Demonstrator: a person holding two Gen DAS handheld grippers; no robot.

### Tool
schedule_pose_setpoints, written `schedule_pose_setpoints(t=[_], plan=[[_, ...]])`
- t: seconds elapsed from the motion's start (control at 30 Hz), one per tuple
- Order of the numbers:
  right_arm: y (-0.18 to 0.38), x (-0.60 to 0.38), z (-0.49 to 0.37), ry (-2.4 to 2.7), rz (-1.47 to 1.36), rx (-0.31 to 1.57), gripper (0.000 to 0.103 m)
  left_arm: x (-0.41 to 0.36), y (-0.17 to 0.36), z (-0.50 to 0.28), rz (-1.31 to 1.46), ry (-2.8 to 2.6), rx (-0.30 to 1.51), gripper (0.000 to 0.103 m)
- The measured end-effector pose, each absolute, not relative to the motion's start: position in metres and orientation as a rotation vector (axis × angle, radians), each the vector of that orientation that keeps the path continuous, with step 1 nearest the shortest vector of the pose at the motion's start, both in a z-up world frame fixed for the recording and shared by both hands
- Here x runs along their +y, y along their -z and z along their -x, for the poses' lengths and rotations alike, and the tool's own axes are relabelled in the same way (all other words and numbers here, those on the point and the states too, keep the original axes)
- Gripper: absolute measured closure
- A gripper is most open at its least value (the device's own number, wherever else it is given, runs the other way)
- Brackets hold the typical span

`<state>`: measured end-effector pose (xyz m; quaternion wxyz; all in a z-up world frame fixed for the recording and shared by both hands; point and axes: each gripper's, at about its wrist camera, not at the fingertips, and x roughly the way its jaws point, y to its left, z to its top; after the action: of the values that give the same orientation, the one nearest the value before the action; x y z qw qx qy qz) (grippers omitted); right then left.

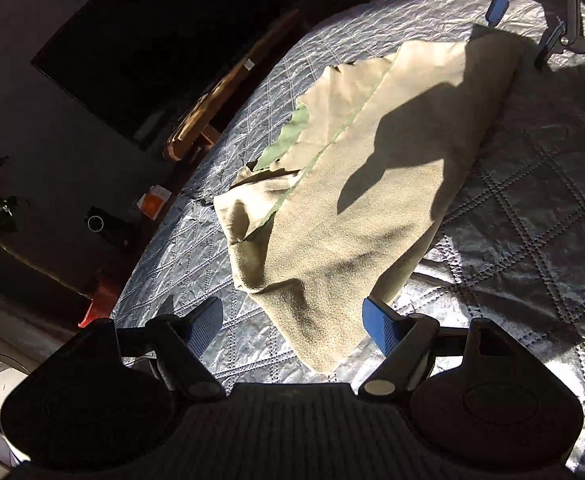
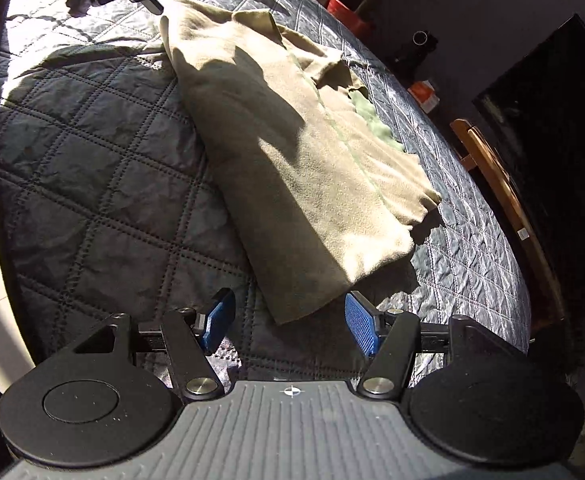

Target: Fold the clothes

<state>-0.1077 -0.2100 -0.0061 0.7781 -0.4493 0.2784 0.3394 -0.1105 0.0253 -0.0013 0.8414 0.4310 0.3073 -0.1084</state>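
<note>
Garment [image 1: 356, 184]: a beige fleece piece with a thin green seam and a green patch showing at one ragged edge; it lies as a long, doubled-over band on the quilted cover [image 1: 532, 184], one end near each tool.
Lie of the layers: the top layer sits askew, a loose flap [image 1: 344, 96] sticks out past the seam, and the near corner by the left tool is humped and creased.
Left tool [image 1: 292, 328]: spread wide, holding nothing, with a corner of the garment between its blue pads.
Right tool [image 2: 288, 326]: also spread wide and empty, the opposite corner of the garment between its fingers.
Stage: the band fits either a half-made fold awaiting another turn or a fold just laid down and let go; the pictures do not settle which.
Risk, layers: a pinch at a corner could take only the top layer, so the under layer would trail and the fold open.
Risk, cover: pads pressed low could catch the quilted cover with the fleece and drag it.
Risk, skew: uneven pull from the two ends would worsen the crooked edges and the stray flap.
Risk, light: hard shadows across the cloth hide where its edges run.
</note>
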Motion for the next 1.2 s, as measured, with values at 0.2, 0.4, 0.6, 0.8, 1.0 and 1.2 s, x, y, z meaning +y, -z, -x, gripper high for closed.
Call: schedule_pose_setpoints(t=[0.2, 0.4, 0.6, 0.8, 1.0, 1.2], plan=[[0.007, -0.21, 0.103, -0.744, 0.953, 0.579, 0.033, 0.023, 0.031, 0.12, -1.086, 0.261, 0.633, 0.03], [0.008, -0.21, 0.1, -0.743, 0.955, 0.545, 0.026, 0.021, 0.04, 0.127, -1.204, 0.29, 0.555, 0.029], [0.013, -0.206, 0.098, -0.727, 0.956, 0.488, 0.026, 0.023, 0.039, 0.116, -1.179, 0.314, 0.543, 0.026], [0.018, -0.202, 0.101, -0.715, 0.981, 0.418, 0.026, 0.023, 0.047, 0.115, -1.215, 0.348, 0.522, 0.054], [0.023, -0.202, 0.107, -0.678, 1.016, 0.368, 0.026, 0.021, 0.057, 0.109, -1.231, 0.341, 0.565, 0.091], [0.031, -0.194, 0.109, -0.649, 1.053, 0.378, 0.059, 0.021, 0.056, 0.107, -1.178, 0.315, 0.581, 0.093]])
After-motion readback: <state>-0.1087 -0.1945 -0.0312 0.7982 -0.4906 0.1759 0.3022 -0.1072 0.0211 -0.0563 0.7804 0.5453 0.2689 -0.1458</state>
